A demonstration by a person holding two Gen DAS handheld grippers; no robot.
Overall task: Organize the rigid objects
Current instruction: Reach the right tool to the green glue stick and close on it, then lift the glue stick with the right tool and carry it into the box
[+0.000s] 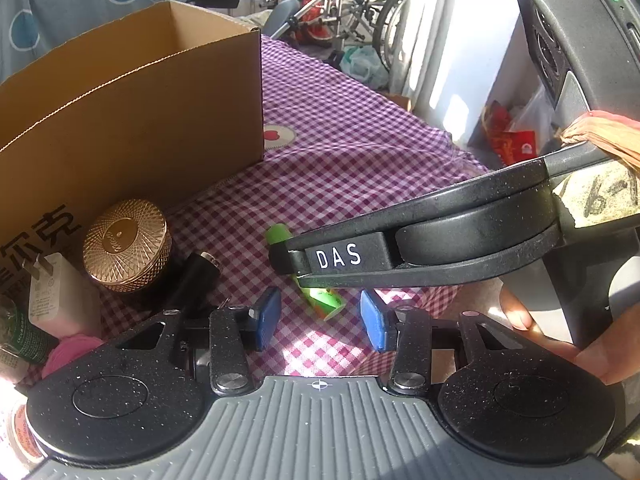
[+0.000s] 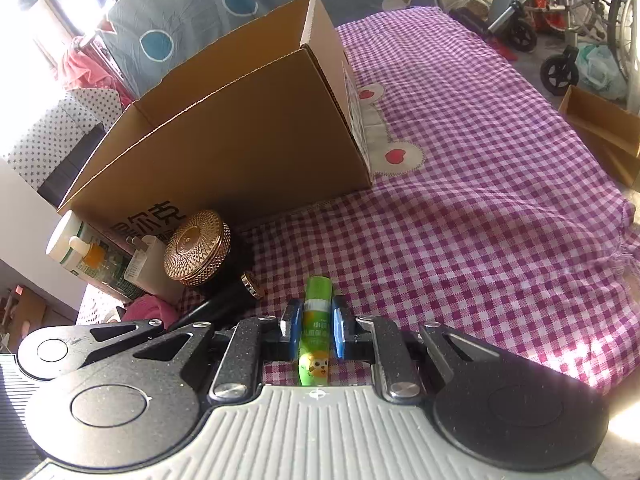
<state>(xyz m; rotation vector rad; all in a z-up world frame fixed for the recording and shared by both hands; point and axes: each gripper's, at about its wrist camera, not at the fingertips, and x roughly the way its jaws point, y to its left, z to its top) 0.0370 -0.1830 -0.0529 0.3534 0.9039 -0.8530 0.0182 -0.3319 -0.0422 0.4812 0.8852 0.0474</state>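
**Right wrist view: green tube clamped along the jaws' axis**

Right wrist view: the green tube (image 2: 316, 328) is gripped by the right gripper (image 2: 316, 326), its long axis running forward between the pads. It is held near the front edge of the checked bed cover (image 2: 480, 220). The cardboard box (image 2: 240, 140) lies ahead and to the left. The left gripper (image 1: 320, 320) is parted and holds nothing.

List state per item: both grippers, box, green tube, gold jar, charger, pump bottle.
right gripper: shut on the green tube
left gripper: open, holding nothing
green tube: clamped between the right pads, cap pointing away
box: upright, top open, inside hidden
gold jar: lid on, upright beside the box
charger: unplugged, prongs up, by the box
pump bottle: lying on its side against the box
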